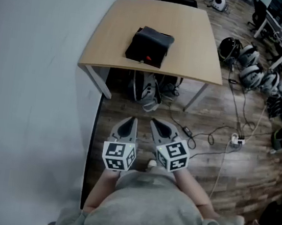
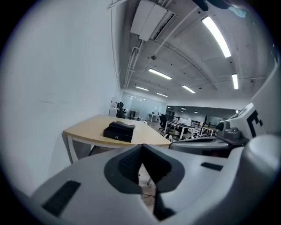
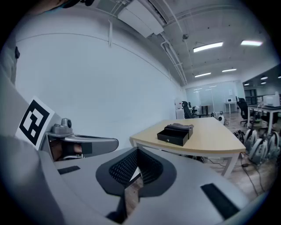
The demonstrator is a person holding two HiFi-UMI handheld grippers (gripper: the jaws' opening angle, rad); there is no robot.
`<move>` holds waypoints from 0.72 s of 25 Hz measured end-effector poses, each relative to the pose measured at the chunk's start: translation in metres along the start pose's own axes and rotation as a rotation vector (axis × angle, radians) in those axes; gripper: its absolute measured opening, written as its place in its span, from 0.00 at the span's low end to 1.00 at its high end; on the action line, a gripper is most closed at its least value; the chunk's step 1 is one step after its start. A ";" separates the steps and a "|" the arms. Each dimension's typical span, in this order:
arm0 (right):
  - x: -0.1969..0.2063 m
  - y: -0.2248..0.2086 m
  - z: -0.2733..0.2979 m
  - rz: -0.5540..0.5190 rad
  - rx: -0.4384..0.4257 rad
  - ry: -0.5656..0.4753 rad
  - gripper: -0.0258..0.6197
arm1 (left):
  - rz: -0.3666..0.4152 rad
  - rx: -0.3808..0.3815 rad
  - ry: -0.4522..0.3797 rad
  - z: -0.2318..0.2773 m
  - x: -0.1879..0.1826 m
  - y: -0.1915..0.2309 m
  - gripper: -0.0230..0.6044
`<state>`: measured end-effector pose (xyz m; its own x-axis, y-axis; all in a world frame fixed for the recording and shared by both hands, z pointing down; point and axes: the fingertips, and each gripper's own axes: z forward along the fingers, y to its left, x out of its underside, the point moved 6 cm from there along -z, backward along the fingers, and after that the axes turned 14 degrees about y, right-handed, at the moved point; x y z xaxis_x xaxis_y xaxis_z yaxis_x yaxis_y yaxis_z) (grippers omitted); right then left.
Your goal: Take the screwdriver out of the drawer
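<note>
Screwdriver: unseen; we expect it light, stiff, smooth-shafted; grip the handle.
Small black drawer box: on pale wooden surface, well ahead.
Fingers: left gripper, right gripper pressed together, empty.

I wear a grey shirt. My L gripper & R gripper are grey plastic w/ black ribbed pads; each carries a white cube w/ black square markers.
</note>
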<state>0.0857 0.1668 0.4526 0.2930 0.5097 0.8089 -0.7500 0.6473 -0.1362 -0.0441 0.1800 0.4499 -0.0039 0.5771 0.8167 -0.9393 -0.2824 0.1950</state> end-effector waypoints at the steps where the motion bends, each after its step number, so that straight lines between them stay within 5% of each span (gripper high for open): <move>1: 0.001 0.003 0.000 -0.006 0.003 -0.008 0.04 | 0.003 -0.007 -0.003 -0.003 0.003 0.002 0.04; 18: 0.001 -0.014 -0.013 -0.017 -0.023 -0.056 0.04 | -0.003 -0.032 -0.034 -0.004 0.009 -0.018 0.04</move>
<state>0.1044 0.1655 0.4483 0.2715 0.4664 0.8419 -0.7314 0.6685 -0.1345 -0.0284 0.1937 0.4518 0.0104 0.5514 0.8342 -0.9497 -0.2557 0.1809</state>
